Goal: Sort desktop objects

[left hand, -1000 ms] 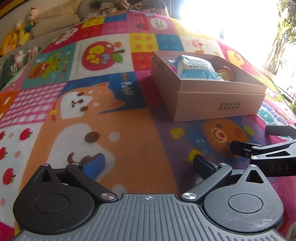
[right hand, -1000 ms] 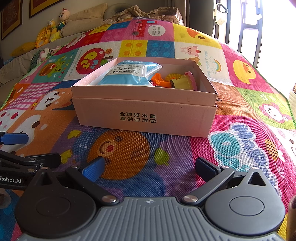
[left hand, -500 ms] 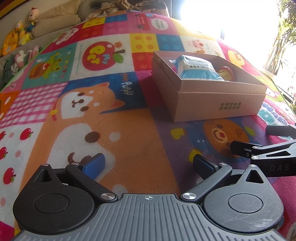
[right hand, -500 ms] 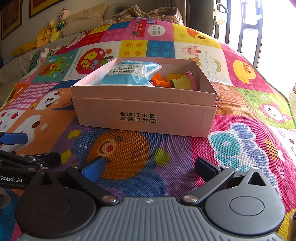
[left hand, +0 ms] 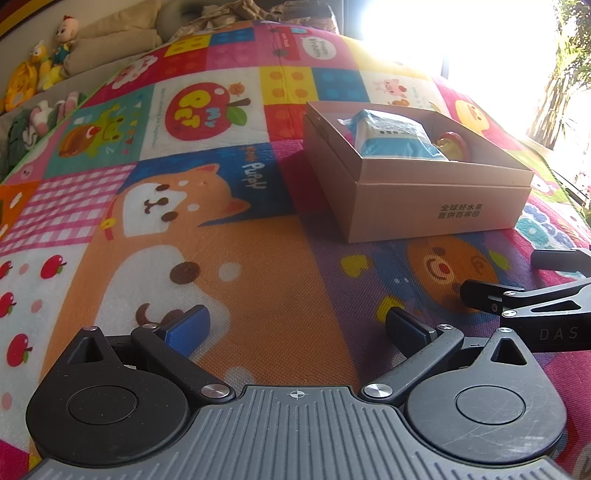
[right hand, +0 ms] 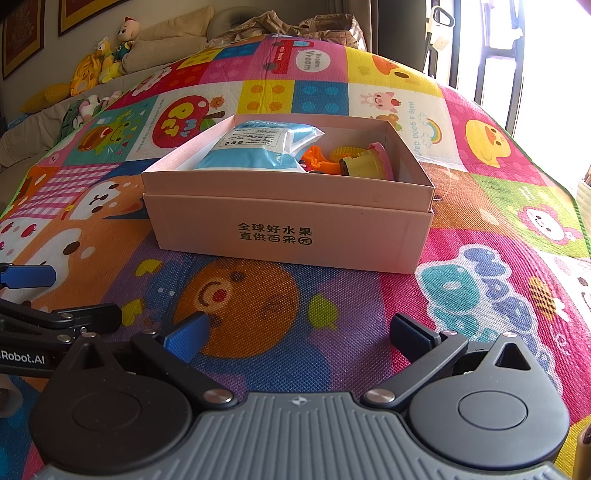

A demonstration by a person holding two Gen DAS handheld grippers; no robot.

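Observation:
A pink cardboard box point(right hand: 291, 225) with black printed characters stands on the colourful play mat point(right hand: 258, 306). Inside it lie a blue and white packet point(right hand: 255, 147), an orange toy point(right hand: 317, 160) and a yellow and pink toy point(right hand: 367, 164). In the left wrist view the same box point(left hand: 436, 195) sits ahead to the right, holding the packet point(left hand: 395, 138) and a red and yellow toy point(left hand: 452, 146). My right gripper point(right hand: 299, 334) is open low over the mat, in front of the box, with nothing between its fingers. My left gripper point(left hand: 297, 326) is open too, empty, left of the right one.
Plush toys point(right hand: 110, 59) and cushions point(right hand: 173, 31) line the far left edge of the mat. Crumpled brown paper point(right hand: 306, 27) lies at the back. Window bars point(right hand: 484, 55) and strong glare are at the right. Bare mat point(left hand: 147, 184) stretches left of the box.

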